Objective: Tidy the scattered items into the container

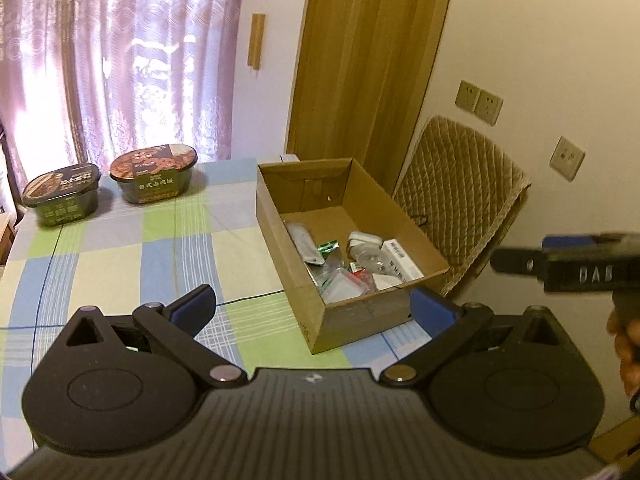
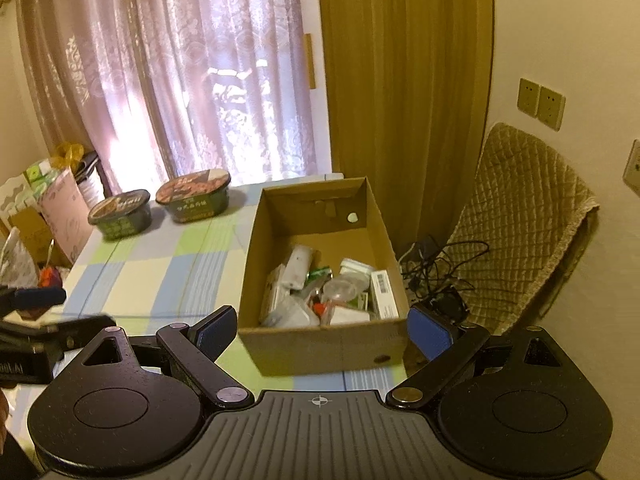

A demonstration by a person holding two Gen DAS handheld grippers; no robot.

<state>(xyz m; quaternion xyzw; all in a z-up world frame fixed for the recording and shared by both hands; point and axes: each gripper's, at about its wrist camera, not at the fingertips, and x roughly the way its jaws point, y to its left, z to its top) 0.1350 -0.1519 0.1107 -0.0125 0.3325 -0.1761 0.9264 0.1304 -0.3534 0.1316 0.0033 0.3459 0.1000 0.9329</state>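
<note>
An open cardboard box [image 1: 296,280] [image 2: 320,352] stands on the checked tablecloth [image 1: 132,256] [image 2: 152,280] near the table's right edge. Inside lies a jumble of small items [image 1: 352,264] [image 2: 324,292]: white packets, clear plastic wrappers, a green sachet, a small white carton. My left gripper [image 1: 314,304] hangs open above the box's near corner, nothing between its blue pads. My right gripper [image 2: 320,330] is open too, its fingers straddling the box's near wall without touching it. Each view catches the other gripper at its edge: the right one [image 1: 520,264], the left one [image 2: 36,300].
Two dark instant-meal tubs [image 1: 152,176] [image 1: 62,194] [image 2: 192,196] [image 2: 120,214] sit at the table's far side by the curtain. A quilted chair [image 1: 456,196] [image 2: 516,220] stands right of the box, with tangled cables [image 2: 436,276] beside it. Bags and cartons [image 2: 44,216] crowd the left.
</note>
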